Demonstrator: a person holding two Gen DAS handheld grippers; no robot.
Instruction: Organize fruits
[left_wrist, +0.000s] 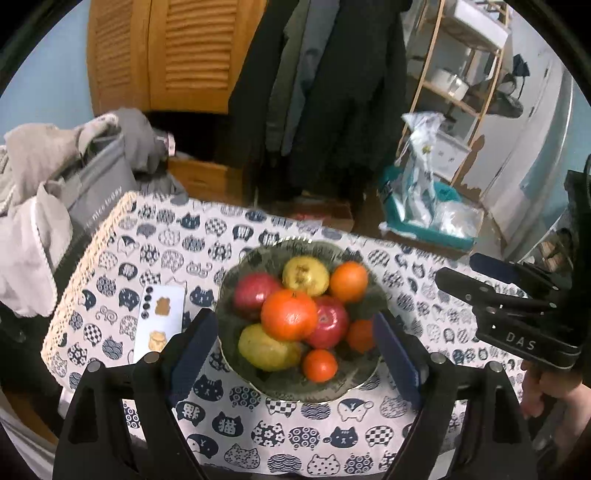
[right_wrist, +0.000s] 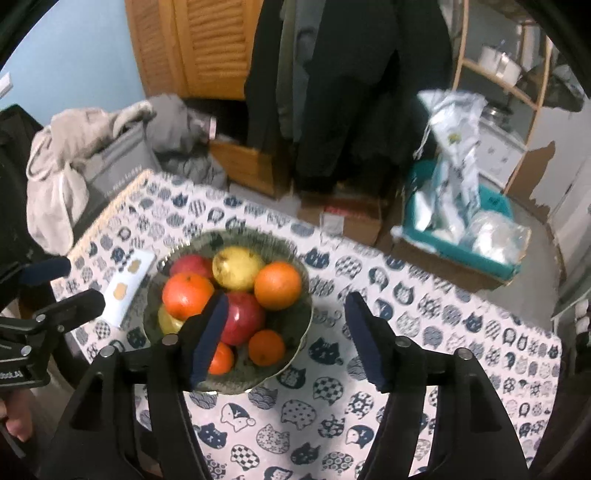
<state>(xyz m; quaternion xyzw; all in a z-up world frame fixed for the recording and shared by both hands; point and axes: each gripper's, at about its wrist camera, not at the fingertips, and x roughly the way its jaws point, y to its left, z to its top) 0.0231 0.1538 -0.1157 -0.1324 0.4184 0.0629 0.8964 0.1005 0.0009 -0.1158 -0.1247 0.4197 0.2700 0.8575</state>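
Fruits (left_wrist: 290, 314) heaped in bowl (left_wrist: 258, 384) on table (left_wrist: 166, 229), card (left_wrist: 159, 321) probably just left.

Left wrist cam rides behind the left gripper (left_wrist: 295, 350), looking steeply down and fwd along its fingers at the fruit bowl (left_wrist: 236, 354), fairly close, bowl framed between the fingers. Right wrist cam sits behind the right gripper (right_wrist: 286, 338), same downward tilt, set further right, bowl (right_wrist: 303, 325) left of centre. Both share bowl, cat-print tablecloth (left_wrist: 147, 236), wooden louvred doors (left_wrist: 177, 55), hanging coats (left_wrist: 332, 92). Each cam catches the other gripper at frame edge: right one at right in left view, left one at left in right view.
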